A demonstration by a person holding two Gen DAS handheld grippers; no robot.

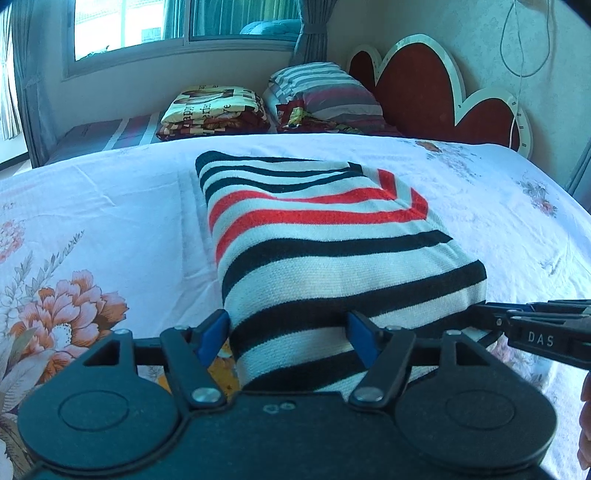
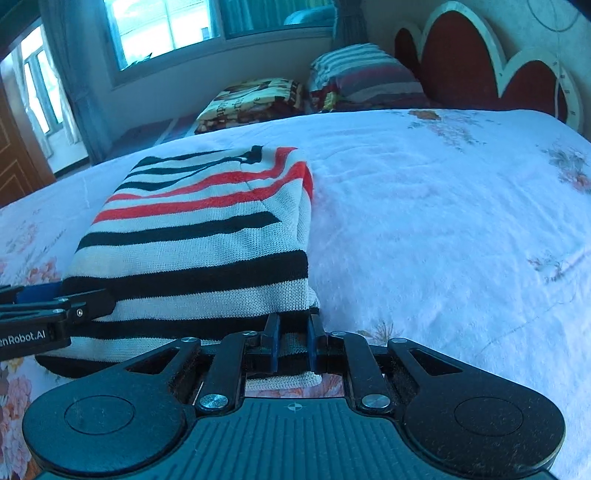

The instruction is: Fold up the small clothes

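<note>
A folded knit garment [image 1: 317, 236] with black, red and white stripes lies on the floral bedsheet [image 1: 110, 206]. My left gripper [image 1: 288, 332] is open, its blue pads on either side of the garment's near left edge. My right gripper [image 2: 293, 332] is nearly shut, pinching the garment's [image 2: 199, 240] near right corner between its pads. The right gripper also shows in the left wrist view [image 1: 532, 321] at the garment's right side. The left gripper shows in the right wrist view [image 2: 55, 310] at the left.
Folded patterned blankets [image 1: 214, 110] and striped pillows [image 1: 325, 96] sit at the bed's far end. A red scalloped headboard [image 1: 436, 96] stands at the right. A window [image 1: 147, 26] is behind. The bedsheet spreads wide to the right [image 2: 443, 221].
</note>
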